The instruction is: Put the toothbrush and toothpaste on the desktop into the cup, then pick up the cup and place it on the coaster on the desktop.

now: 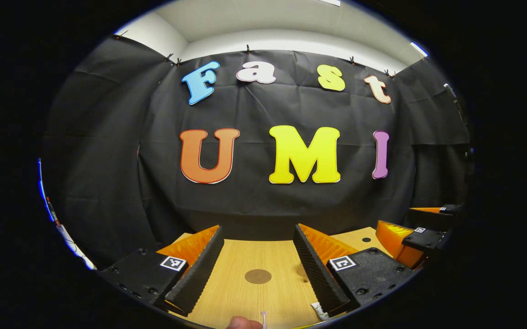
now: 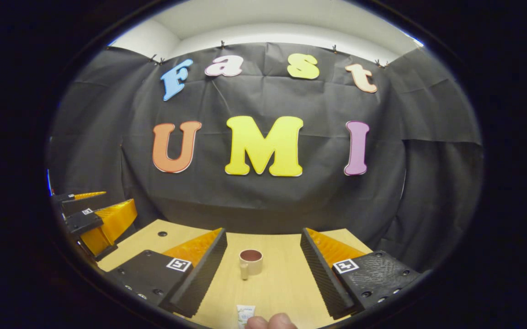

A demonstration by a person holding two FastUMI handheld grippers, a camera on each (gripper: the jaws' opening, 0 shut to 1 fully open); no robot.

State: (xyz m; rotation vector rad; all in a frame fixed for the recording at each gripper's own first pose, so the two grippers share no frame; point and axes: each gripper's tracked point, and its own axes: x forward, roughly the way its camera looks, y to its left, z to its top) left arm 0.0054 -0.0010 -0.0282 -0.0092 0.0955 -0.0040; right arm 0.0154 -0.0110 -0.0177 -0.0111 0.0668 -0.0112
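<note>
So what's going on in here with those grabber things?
A person is holding two grabbing tools above a wooden desk, and both are open and empty. In the right gripper view, the right tool faces a small cup, with the end of a toothpaste tube lying nearer. In the left gripper view, the left tool looks over a round brown coaster, and the tip of a toothbrush peeks in at the bottom. Nothing is in the cup yet, as far as can be seen.

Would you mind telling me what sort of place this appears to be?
Likely a recording booth: a black cloth wall behind a light wooden desktop, set with a small beige cup and round brown coaster.
</note>
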